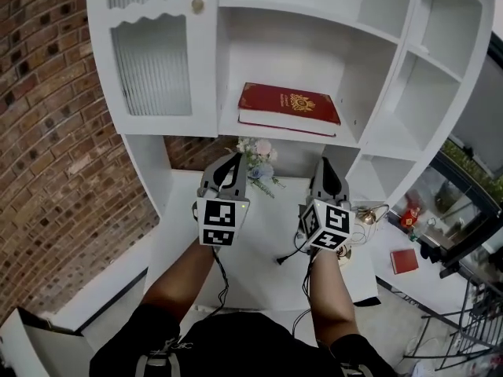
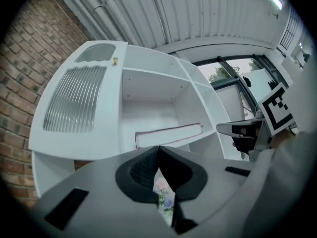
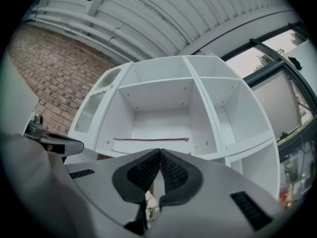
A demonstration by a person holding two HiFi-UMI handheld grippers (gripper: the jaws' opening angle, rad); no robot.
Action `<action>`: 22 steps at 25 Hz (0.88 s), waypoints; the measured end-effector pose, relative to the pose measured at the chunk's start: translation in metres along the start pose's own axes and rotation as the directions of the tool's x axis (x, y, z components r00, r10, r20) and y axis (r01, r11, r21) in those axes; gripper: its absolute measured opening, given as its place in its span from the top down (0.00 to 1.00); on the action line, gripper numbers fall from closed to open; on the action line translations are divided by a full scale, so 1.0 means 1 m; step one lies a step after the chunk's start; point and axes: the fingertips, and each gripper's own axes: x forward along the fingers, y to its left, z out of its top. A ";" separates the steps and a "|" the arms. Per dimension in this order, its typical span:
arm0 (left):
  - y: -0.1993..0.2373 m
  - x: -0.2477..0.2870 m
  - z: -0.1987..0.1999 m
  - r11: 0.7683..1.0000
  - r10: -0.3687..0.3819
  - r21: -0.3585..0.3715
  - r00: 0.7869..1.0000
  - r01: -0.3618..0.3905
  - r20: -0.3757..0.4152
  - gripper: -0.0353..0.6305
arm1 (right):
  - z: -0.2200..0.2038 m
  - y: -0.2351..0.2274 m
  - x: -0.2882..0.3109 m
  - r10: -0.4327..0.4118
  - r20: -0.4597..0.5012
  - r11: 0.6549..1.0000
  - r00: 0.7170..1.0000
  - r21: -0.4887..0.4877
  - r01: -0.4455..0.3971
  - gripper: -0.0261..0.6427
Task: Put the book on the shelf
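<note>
Flat red hardcover book (image 1: 289, 107) lies on white wooden shelf (image 1: 346, 144). Left gripper (image 1: 228, 170) and right gripper (image 1: 328, 177) below it, jaws closed, empty.

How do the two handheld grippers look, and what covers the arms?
Both the left gripper and right gripper have grey bodies, black textured pads on the jaws and a white cube of black square markers. Thin black cables hang below. Forearms are unsleeved.
</note>
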 end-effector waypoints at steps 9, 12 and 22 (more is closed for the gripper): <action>-0.022 -0.039 -0.080 0.998 -0.047 -0.039 0.985 0.041 -0.167 0.93 | -0.064 0.038 -0.044 0.065 -0.125 0.997 0.990 0.040 -0.061 0.94; -0.026 -0.046 -0.084 0.998 -0.060 -0.044 0.983 0.053 -0.176 0.93 | -0.070 0.044 -0.053 0.076 -0.144 0.997 0.987 0.037 -0.071 0.94; -0.027 -0.058 -0.073 0.997 -0.065 -0.056 0.986 0.057 -0.154 0.93 | -0.069 0.049 -0.067 0.074 -0.156 0.997 0.985 0.036 -0.069 0.94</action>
